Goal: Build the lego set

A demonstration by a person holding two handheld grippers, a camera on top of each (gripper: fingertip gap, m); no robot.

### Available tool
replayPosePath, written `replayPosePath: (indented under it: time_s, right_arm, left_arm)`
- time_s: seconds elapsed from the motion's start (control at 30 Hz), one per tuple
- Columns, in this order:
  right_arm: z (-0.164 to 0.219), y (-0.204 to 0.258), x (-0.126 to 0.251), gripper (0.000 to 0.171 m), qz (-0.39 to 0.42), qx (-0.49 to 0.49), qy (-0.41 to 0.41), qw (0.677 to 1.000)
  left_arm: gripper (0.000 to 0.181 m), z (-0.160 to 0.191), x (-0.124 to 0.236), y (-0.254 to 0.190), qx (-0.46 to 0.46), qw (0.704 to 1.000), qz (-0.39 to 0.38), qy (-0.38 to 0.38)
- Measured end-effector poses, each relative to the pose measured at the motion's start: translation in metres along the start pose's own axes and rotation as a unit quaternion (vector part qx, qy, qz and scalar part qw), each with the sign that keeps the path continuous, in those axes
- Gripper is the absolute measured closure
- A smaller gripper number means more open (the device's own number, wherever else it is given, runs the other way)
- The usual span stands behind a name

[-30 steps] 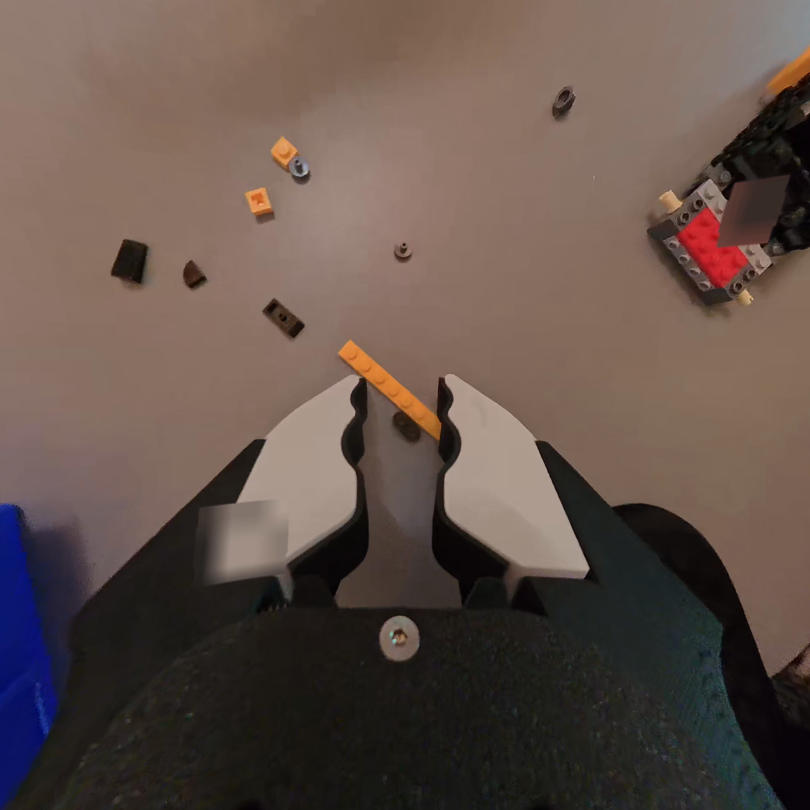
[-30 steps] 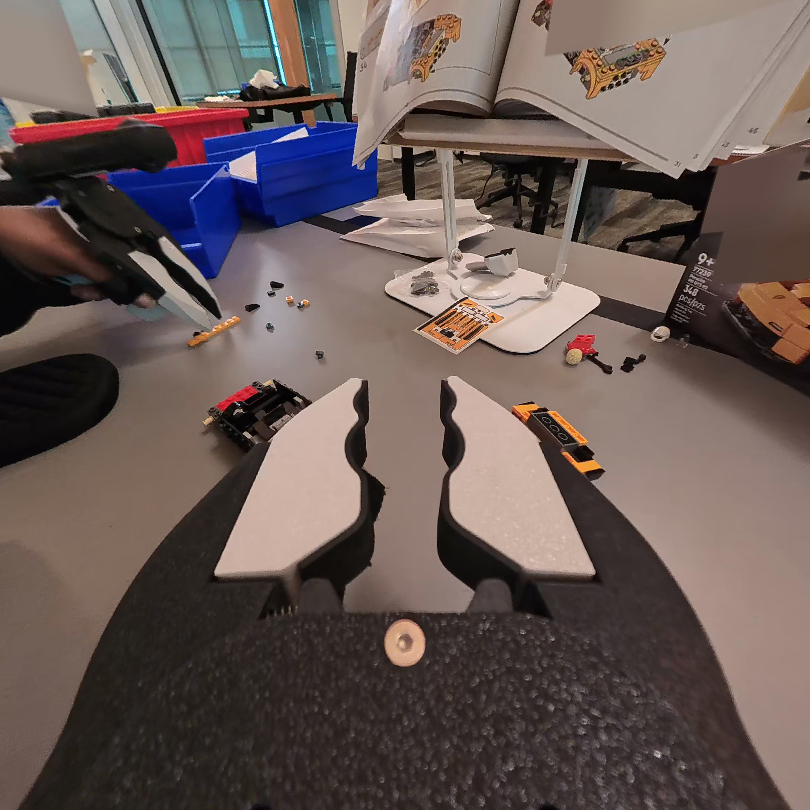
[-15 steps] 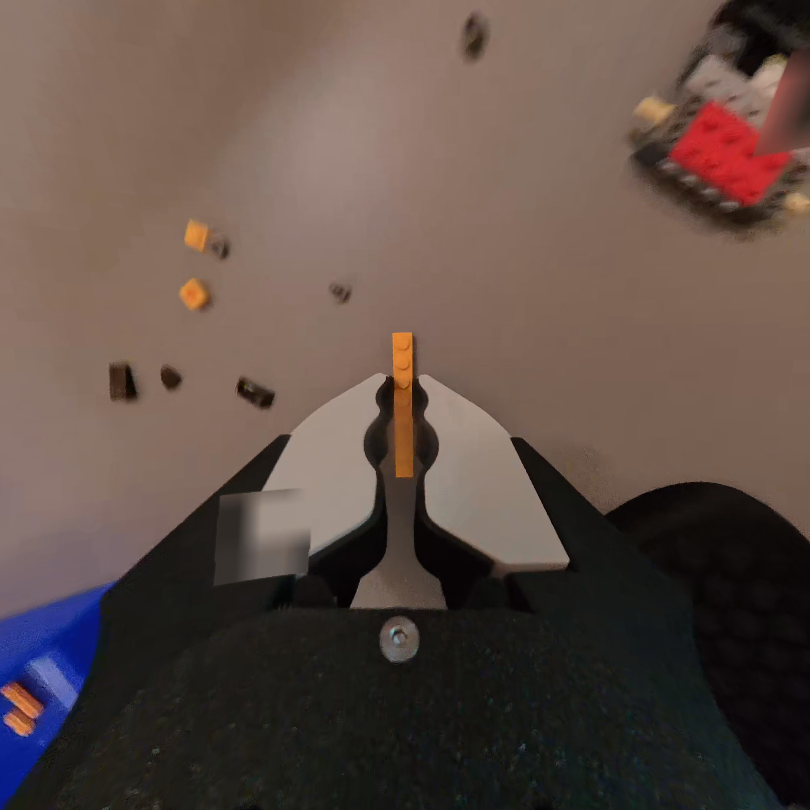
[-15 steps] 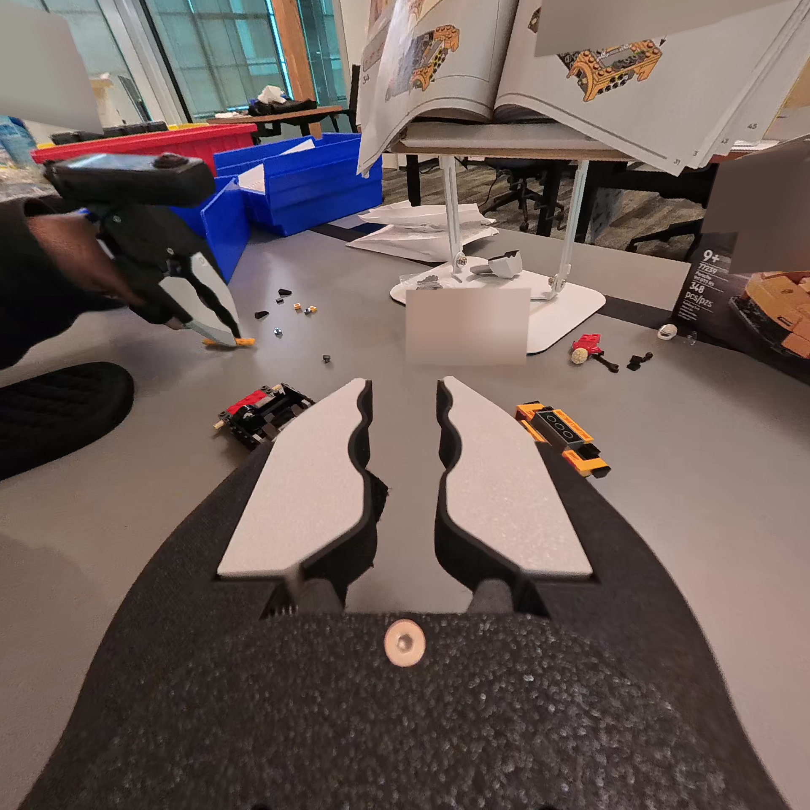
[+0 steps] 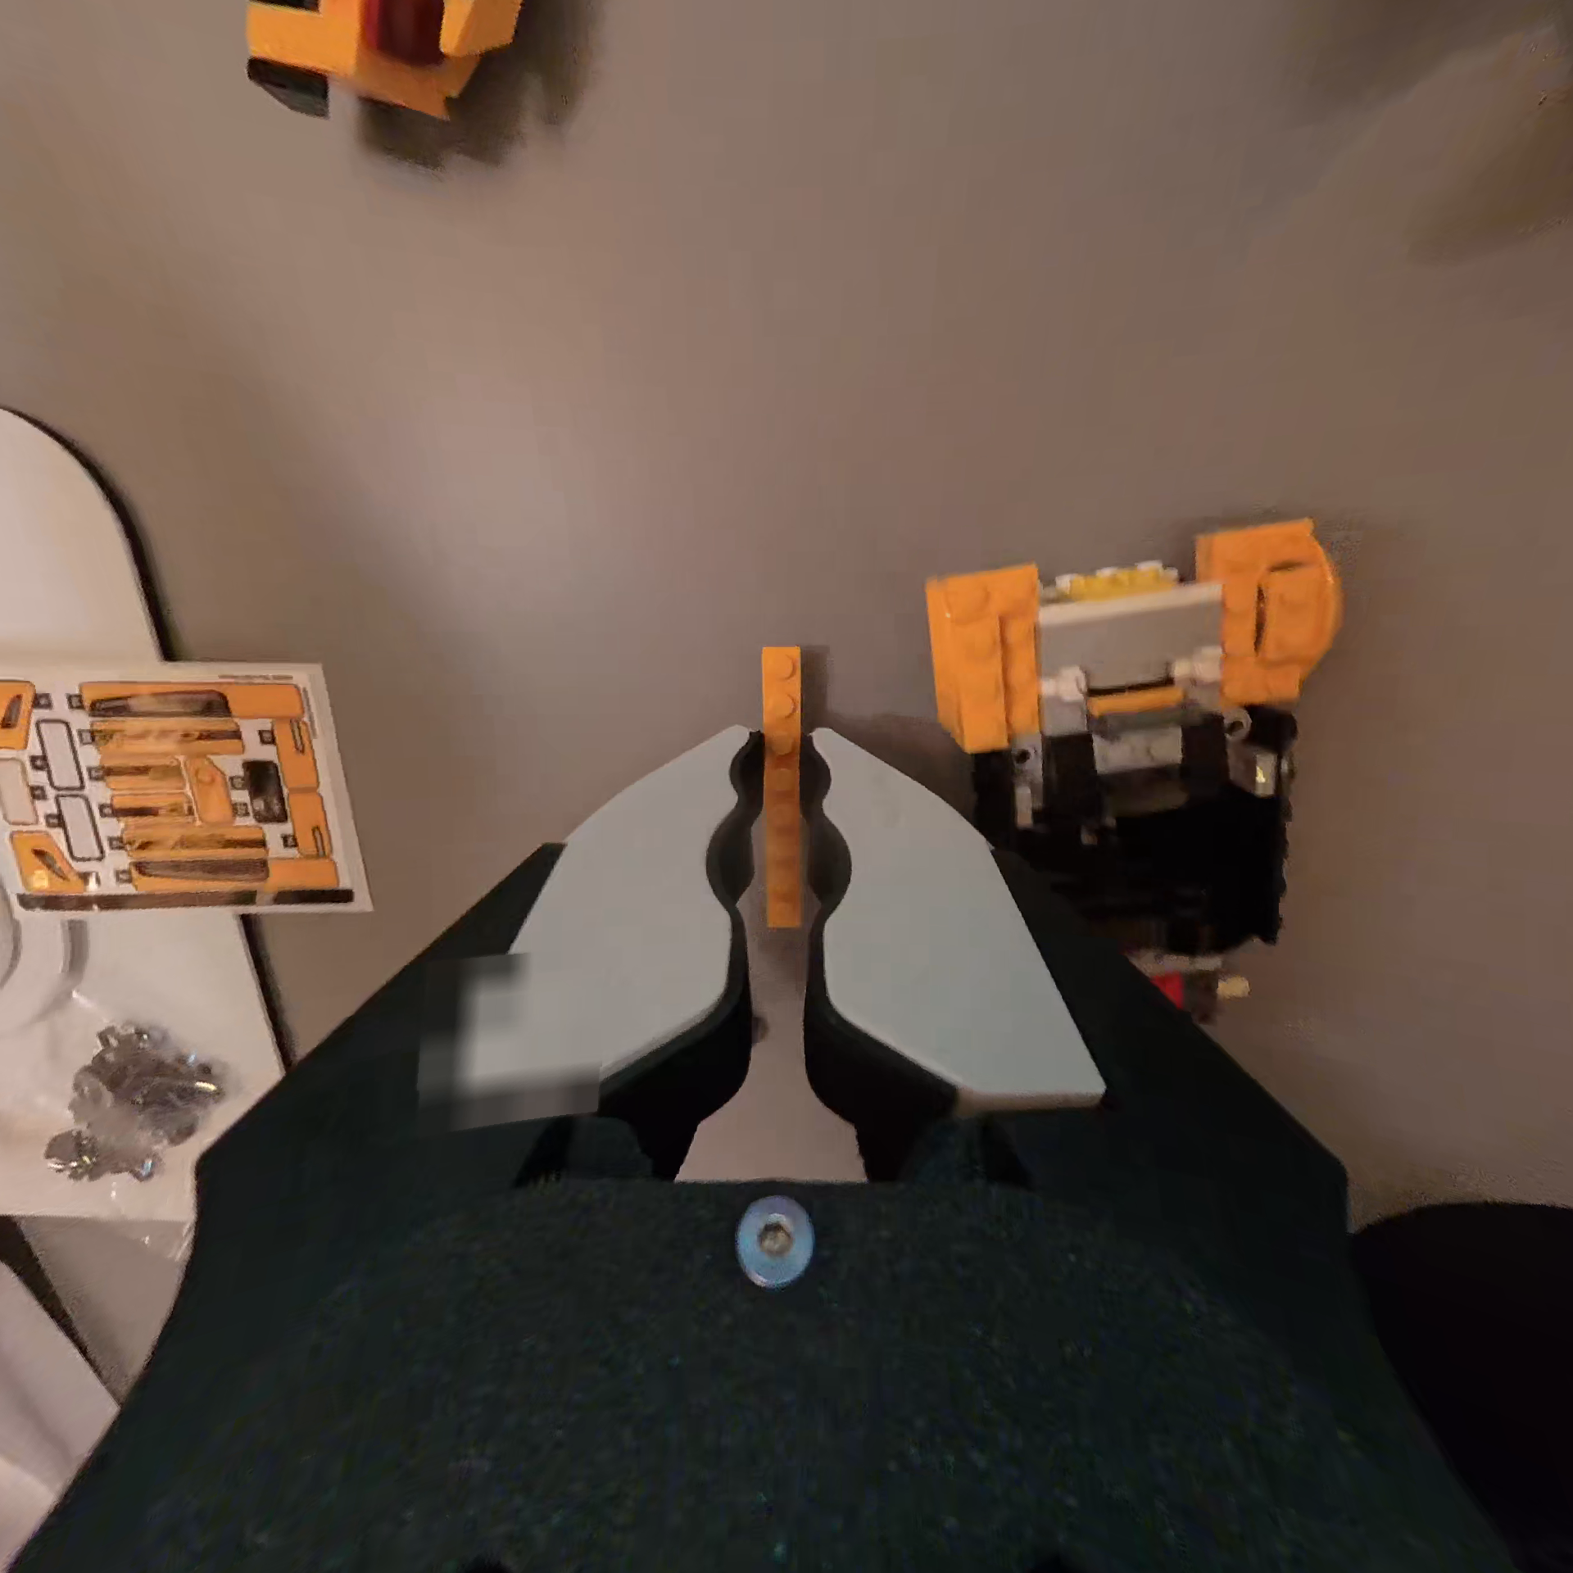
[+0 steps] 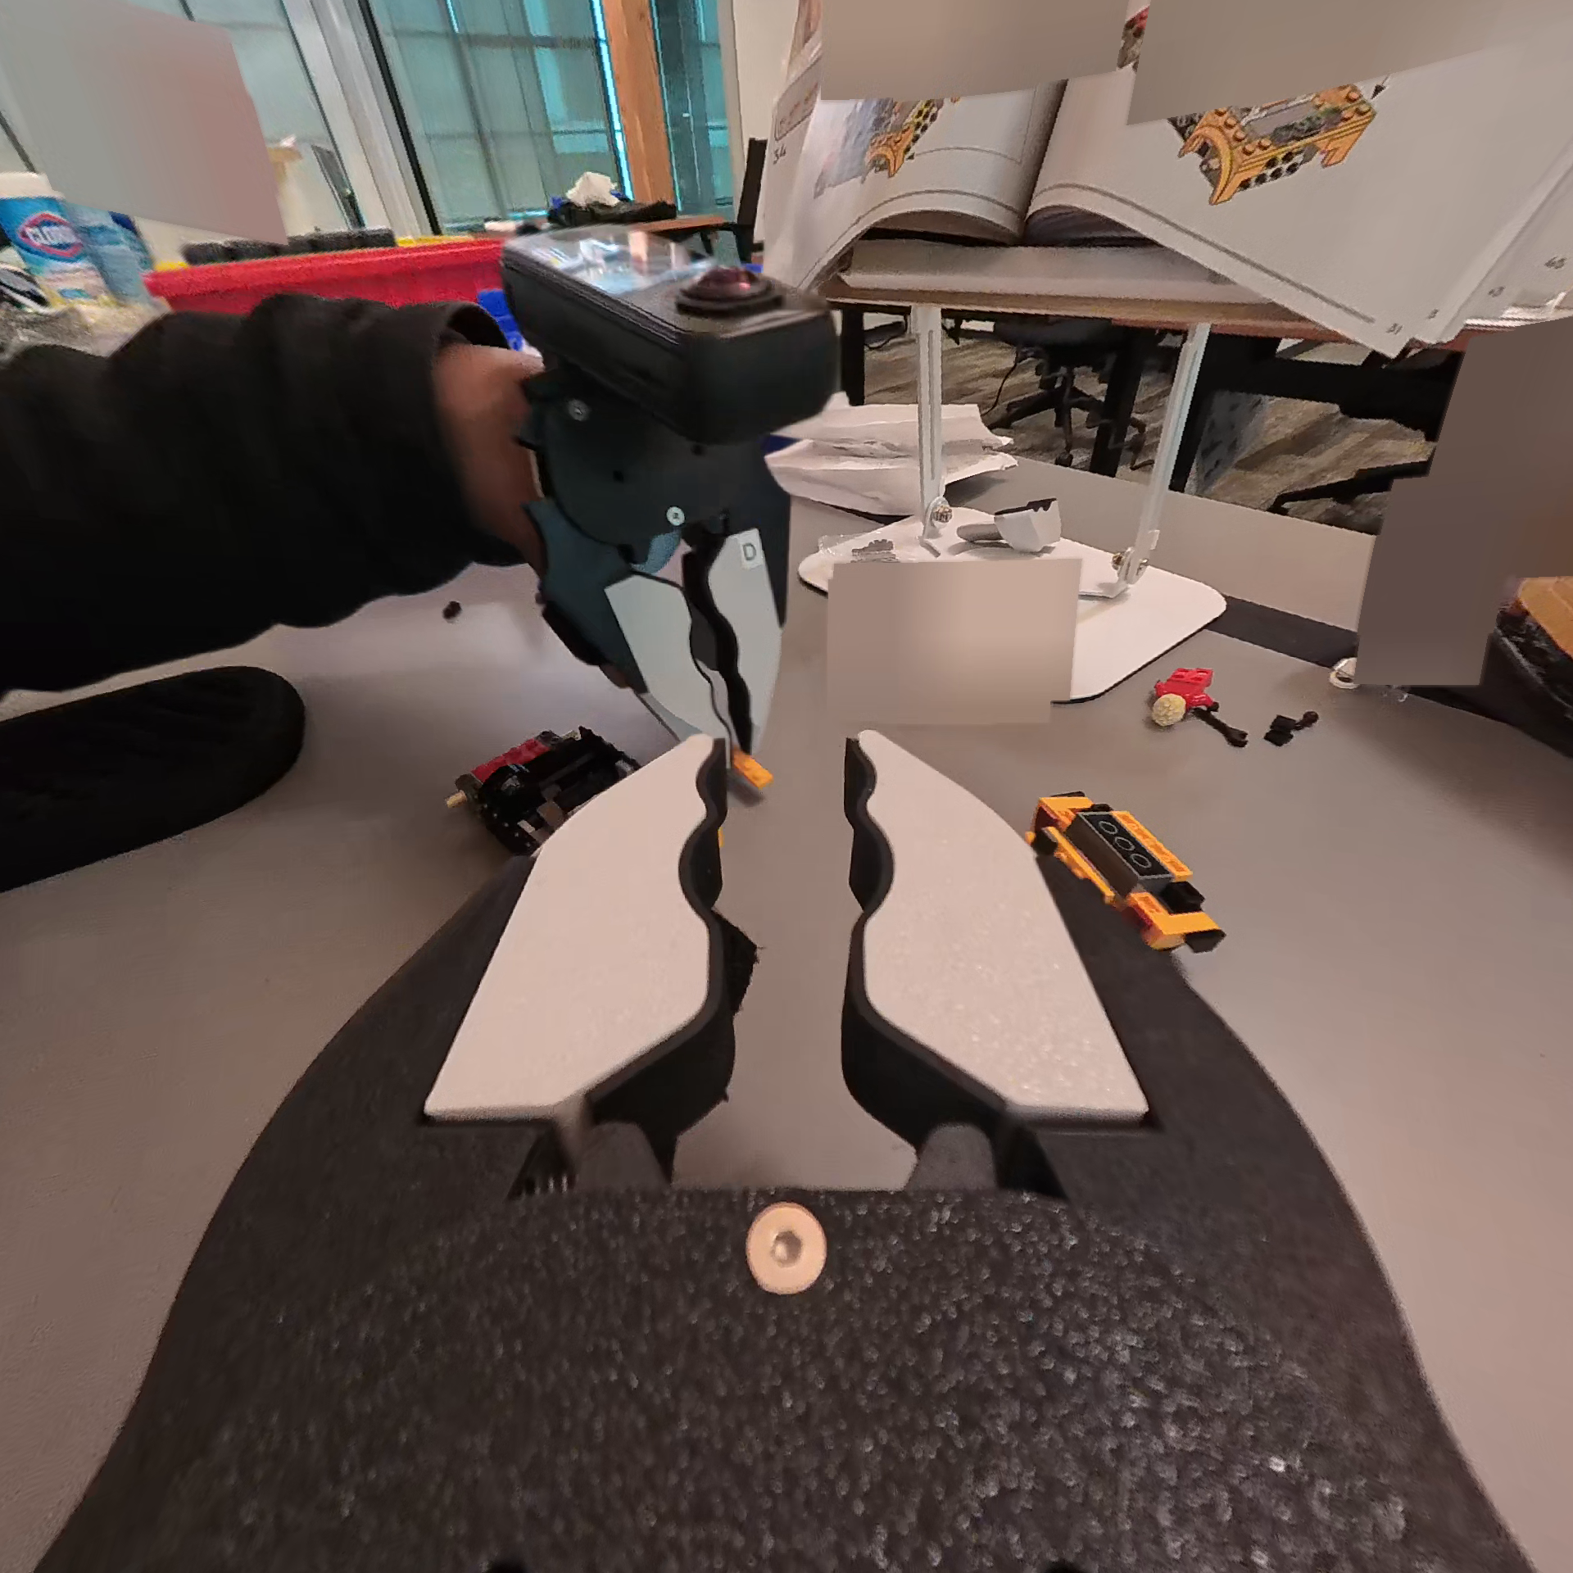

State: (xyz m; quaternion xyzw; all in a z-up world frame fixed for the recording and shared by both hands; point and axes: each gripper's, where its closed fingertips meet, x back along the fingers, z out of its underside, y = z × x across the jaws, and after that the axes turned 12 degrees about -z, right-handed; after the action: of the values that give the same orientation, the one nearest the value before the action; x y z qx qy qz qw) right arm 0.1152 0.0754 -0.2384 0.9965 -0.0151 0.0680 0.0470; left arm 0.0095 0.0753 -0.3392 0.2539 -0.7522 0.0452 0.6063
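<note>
- A long, thin orange plate (image 5: 781, 783) with one row of studs is clamped between the tips of the left gripper (image 5: 780, 742); it runs lengthwise along the fingers, and its far end juts out past the tips.
- In the right wrist view the same gripper (image 6: 734, 739) is seen pointing down above the grey table (image 6: 1362, 979), with only the end of the plate (image 6: 751, 771) showing below its tips.
- The right gripper (image 6: 781, 749) is held spread, with nothing between its fingers.
- A partly built black, grey and orange model (image 5: 1132, 766) lies on the table just right of the left gripper's tips; a red part shows at its near edge.
- A smaller orange and black assembly (image 6: 1123, 868) lies to the right of the right gripper.
- A red bin (image 6: 340, 272) is seen at the back left; its contents cannot be made out.
- A clear bag of small grey parts (image 5: 128, 1106) rests on the white base (image 5: 51, 545) of a stand, beside an orange sticker sheet (image 5: 170, 787).
- An open instruction booklet (image 6: 1192, 153) is held on the stand above the table.
- Large windows (image 6: 511, 102) are seen behind.
</note>
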Motion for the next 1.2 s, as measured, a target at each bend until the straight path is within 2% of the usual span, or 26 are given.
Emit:
replayPosePath:
  time_s: [0.17,0.23,0.37,0.5,0.6,0.67,0.87,1.03,1.13,1.2]
  right_arm:
    - [0.002,0.003,-0.003,0.146,-0.011,-0.009,0.002,1.0]
    - [0.004,0.004,-0.004,0.145,-0.013,-0.008,0.006,1.0]
    - [0.007,0.003,-0.004,0.145,-0.012,-0.009,0.01,1.0]
    - [0.007,0.002,-0.005,0.145,-0.012,-0.012,0.008,1.0]
    - [0.008,0.006,-0.008,0.145,-0.016,-0.004,0.015,1.0]
    - [0.01,0.008,-0.011,0.145,-0.019,0.001,0.023,1.0]
    - [0.012,0.004,-0.01,0.146,-0.014,-0.011,0.019,1.0]
    - [0.011,0.003,-0.008,0.146,-0.014,-0.015,0.014,1.0]
    - [0.011,0.004,-0.009,0.146,-0.015,-0.01,0.018,1.0]
    - [0.011,0.004,-0.009,0.146,-0.016,-0.009,0.019,1.0]
  left_arm:
    - [0.173,-0.001,-0.008,0.0,0.02,1.0,0.007,-0.01]
    - [0.165,-0.002,-0.006,0.001,0.033,0.999,0.005,-0.026]
    - [0.16,0.005,0.026,0.009,0.071,0.994,-0.021,-0.076]
    - [0.165,0.052,0.052,0.025,0.128,0.987,-0.071,-0.073]
    - [0.164,0.088,0.044,0.02,0.166,0.982,-0.069,-0.055]
    - [0.162,0.096,0.033,0.013,0.183,0.979,-0.057,-0.063]
    - [0.162,0.082,0.016,0.009,0.193,0.976,-0.04,-0.088]
    - [0.178,0.077,0.013,0.006,0.19,0.978,-0.018,-0.086]
    - [0.178,0.063,0.016,-0.006,0.2,0.972,0.046,-0.114]
    - [0.179,0.049,0.024,-0.019,0.217,0.956,0.133,-0.145]
